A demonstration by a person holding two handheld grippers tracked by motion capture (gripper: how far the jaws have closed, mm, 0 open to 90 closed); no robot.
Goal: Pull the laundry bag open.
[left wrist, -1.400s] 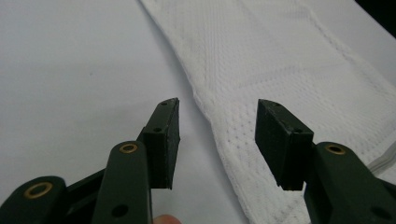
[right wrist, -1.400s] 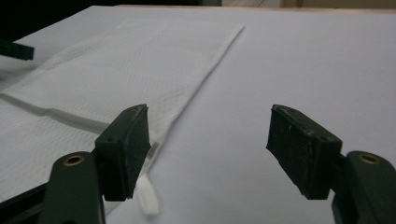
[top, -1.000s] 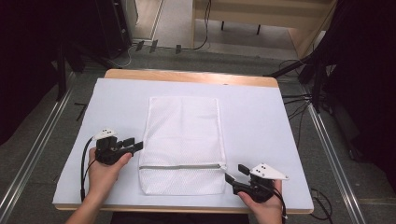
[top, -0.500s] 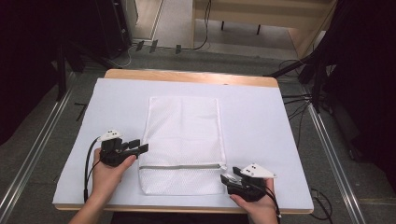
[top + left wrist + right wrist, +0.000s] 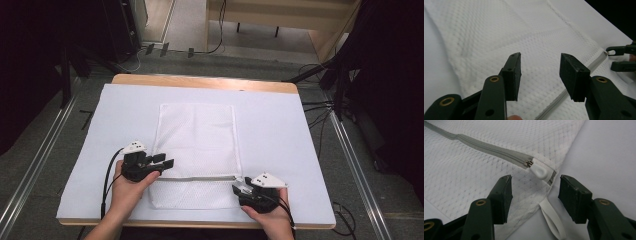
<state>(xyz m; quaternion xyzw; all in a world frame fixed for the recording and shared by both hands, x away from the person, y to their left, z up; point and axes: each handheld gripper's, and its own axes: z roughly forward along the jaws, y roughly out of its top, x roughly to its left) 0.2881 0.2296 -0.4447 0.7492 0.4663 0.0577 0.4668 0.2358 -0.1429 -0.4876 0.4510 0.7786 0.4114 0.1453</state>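
Observation:
A white mesh laundry bag [image 5: 197, 140] lies flat on the white-covered table. A grey zipper [image 5: 486, 148] crosses it near the front. My left gripper [image 5: 165, 160] is over the bag's left edge just above the zipper, its jaws open over bare mesh [image 5: 540, 67]. My right gripper [image 5: 237, 186] is at the zipper's right end. Its jaws [image 5: 535, 187] have been closing and stand open, with the white zipper pull [image 5: 539, 172] just ahead of the gap and untouched. A white loop [image 5: 551, 217] lies between them. The right gripper [image 5: 610, 58] also appears in the left gripper view.
The white sheet [image 5: 115, 115] covers a wooden table whose far edge [image 5: 200, 82] shows bare. Metal rails and cables run along the floor on both sides. A dark stand [image 5: 340, 75] is at the back right.
My left gripper has moved right onto the bag's left edge. My right gripper has edged left to the zipper's end and its jaws have narrowed.

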